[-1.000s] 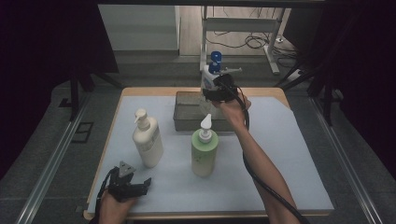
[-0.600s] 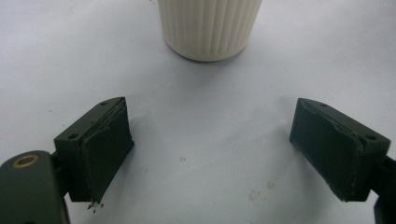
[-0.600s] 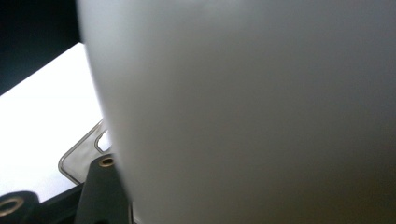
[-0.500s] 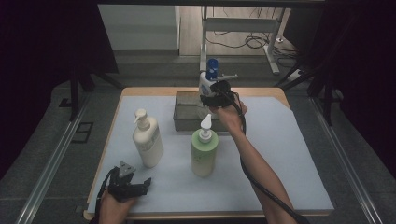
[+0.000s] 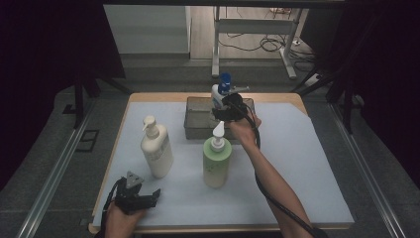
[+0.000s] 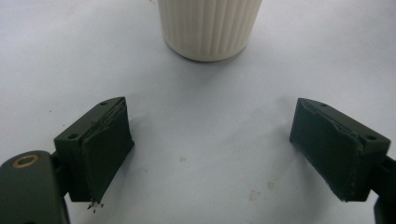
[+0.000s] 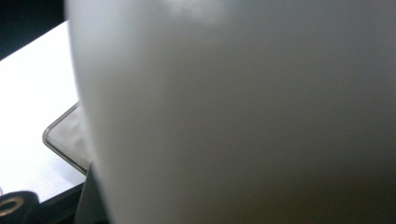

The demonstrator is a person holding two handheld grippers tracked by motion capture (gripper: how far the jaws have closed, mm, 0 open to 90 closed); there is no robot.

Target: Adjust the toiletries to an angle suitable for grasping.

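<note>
A: Where is the bottle (image 5: 218, 92)?
B: Over the tray (image 5: 195, 119), clamped in the right gripper (image 5: 229, 106) (blue cap up).
A: And the left gripper (image 5: 148, 198)?
B: Jaws wide, empty, on the table.

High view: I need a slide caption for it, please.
Right gripper holds a blue-capped bottle over the wire basket.

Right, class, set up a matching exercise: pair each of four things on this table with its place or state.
Things:
1. cream pump bottle
2. green pump bottle
3. blue-capped white bottle
4. left gripper

Places or states:
A. held by the right gripper above the grey bin
B. open, low at the table's near left
C. standing left of the green one
D. standing just in front of the bin

Pairs: 1-C, 2-D, 3-A, 4-B
</note>
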